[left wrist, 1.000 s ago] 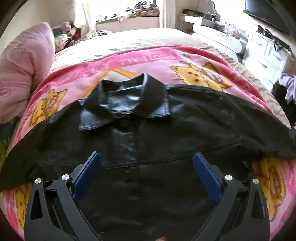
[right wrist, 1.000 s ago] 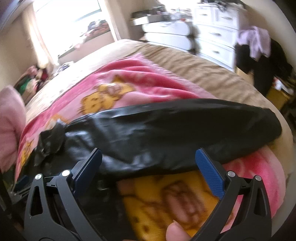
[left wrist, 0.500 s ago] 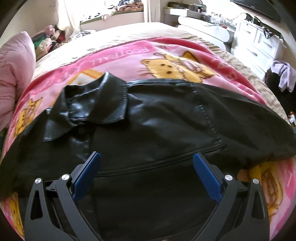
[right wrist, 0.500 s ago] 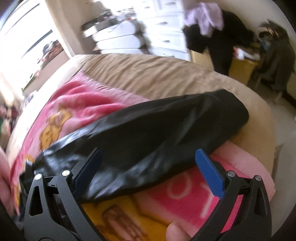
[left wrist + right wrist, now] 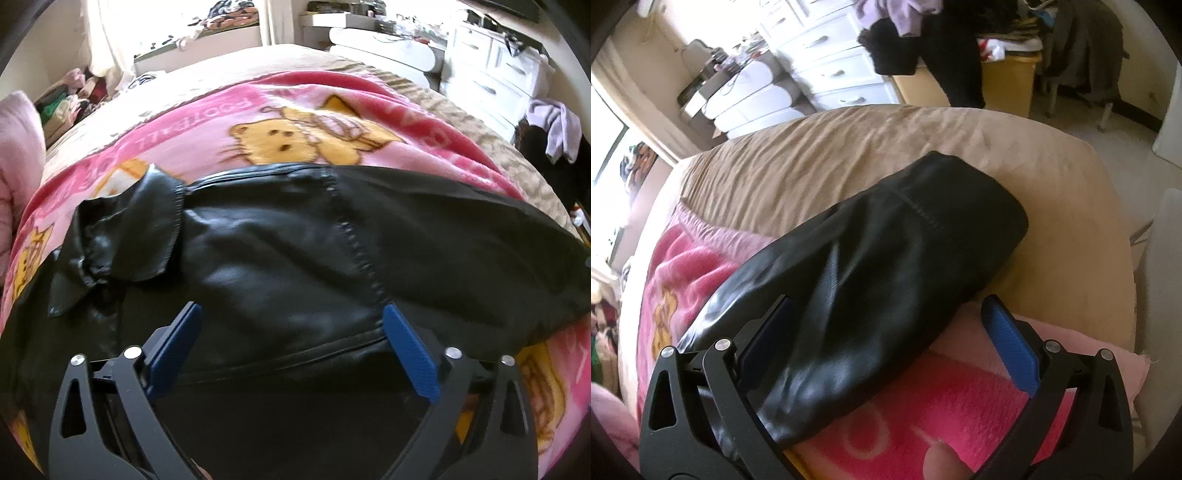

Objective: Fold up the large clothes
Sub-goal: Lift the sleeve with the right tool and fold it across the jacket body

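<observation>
A black leather jacket [image 5: 280, 266] lies spread flat on a pink cartoon blanket [image 5: 295, 125] on the bed. Its collar [image 5: 133, 229] is at the left of the left wrist view, and its right sleeve runs off to the right. My left gripper [image 5: 291, 332] is open and empty, just above the jacket's chest. In the right wrist view the sleeve [image 5: 886, 288] lies stretched toward the bed's corner, cuff at the far end. My right gripper [image 5: 890, 328] is open and empty, with the sleeve lying between its fingers.
A tan bedspread [image 5: 849, 155] covers the bed under the blanket. A pink pillow [image 5: 18, 155] lies at the left. White drawers [image 5: 831, 62] with clothes draped stand beyond the bed. The bed's edge [image 5: 1115, 258] drops off at the right.
My left gripper has moved right along the jacket, so the collar now sits at the left. My right gripper has swung right along the sleeve toward the cuff.
</observation>
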Motion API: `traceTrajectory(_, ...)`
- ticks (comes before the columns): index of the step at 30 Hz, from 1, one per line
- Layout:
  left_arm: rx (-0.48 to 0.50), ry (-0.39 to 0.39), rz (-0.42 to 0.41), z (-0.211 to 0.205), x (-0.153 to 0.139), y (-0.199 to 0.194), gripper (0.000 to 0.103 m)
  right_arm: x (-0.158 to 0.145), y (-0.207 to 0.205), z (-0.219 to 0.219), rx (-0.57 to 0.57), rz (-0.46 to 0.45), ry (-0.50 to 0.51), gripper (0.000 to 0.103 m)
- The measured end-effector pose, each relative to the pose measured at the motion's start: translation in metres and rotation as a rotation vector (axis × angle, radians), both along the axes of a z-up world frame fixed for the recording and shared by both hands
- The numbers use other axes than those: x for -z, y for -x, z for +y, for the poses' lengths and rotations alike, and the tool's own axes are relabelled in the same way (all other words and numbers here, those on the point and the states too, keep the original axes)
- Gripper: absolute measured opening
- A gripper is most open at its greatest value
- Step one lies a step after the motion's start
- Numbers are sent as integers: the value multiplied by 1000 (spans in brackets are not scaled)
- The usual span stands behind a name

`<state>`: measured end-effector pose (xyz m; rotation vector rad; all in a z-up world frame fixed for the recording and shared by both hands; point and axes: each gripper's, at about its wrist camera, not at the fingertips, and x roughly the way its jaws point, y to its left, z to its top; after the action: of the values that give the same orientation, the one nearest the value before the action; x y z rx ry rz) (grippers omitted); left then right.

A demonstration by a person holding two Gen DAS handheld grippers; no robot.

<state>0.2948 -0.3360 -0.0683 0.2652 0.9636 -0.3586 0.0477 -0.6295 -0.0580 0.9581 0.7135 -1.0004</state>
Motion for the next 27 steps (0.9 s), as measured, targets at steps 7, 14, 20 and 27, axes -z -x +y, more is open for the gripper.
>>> traceTrajectory(7, 12, 40, 69, -10, 21, -12, 78, 18, 12, -25, 30, -149, -97, 94)
traceTrajectory(14, 31, 122, 86, 1, 18, -16, 79, 9, 0, -24, -53, -247, -43, 21)
traceTrajectory(20, 26, 179, 50, 26, -19, -10, 85, -47, -10, 4, -202, -409, 144, 6)
traceTrajectory(27, -17, 220, -8, 77, -71, -13, 90, -114, -33, 74, -453, -535, 335, 3)
